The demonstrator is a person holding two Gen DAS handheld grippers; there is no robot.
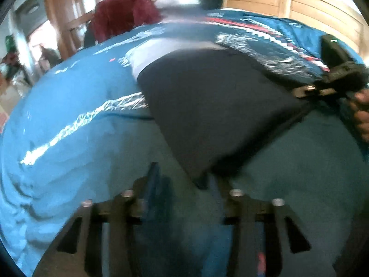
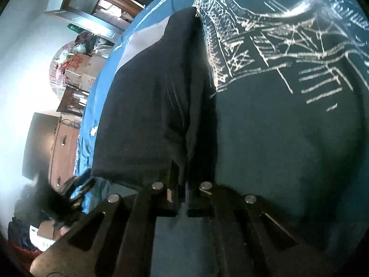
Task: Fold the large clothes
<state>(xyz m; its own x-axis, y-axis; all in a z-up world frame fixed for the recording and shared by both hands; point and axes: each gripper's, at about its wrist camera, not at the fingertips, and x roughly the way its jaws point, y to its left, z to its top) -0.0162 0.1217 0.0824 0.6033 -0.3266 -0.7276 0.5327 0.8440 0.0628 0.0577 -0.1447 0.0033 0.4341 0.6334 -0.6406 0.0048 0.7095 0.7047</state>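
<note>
A dark navy garment (image 1: 219, 106) lies spread on a blue patterned bedspread (image 1: 69, 138), with a pale grey cloth (image 1: 161, 53) showing at its far edge. My left gripper (image 1: 184, 184) is open, its fingers wide apart, and the garment's near corner points down between them. At the right edge of that view, my right gripper (image 1: 306, 91) pinches another corner, with a hand (image 1: 362, 113) behind it. In the right wrist view the right gripper (image 2: 183, 196) is shut on a bunched fold of the garment (image 2: 150, 103). A blurred dark shape at the lower left may be the left gripper.
A dark red blanket (image 1: 124, 13) and a wooden headboard (image 1: 299, 4) stand beyond the bed. Off the bed's side are cardboard boxes (image 2: 80, 69), a wooden cabinet (image 2: 62, 143) and piled clutter (image 2: 34, 230). The bedspread (image 2: 288, 150) runs wide to the right of the garment.
</note>
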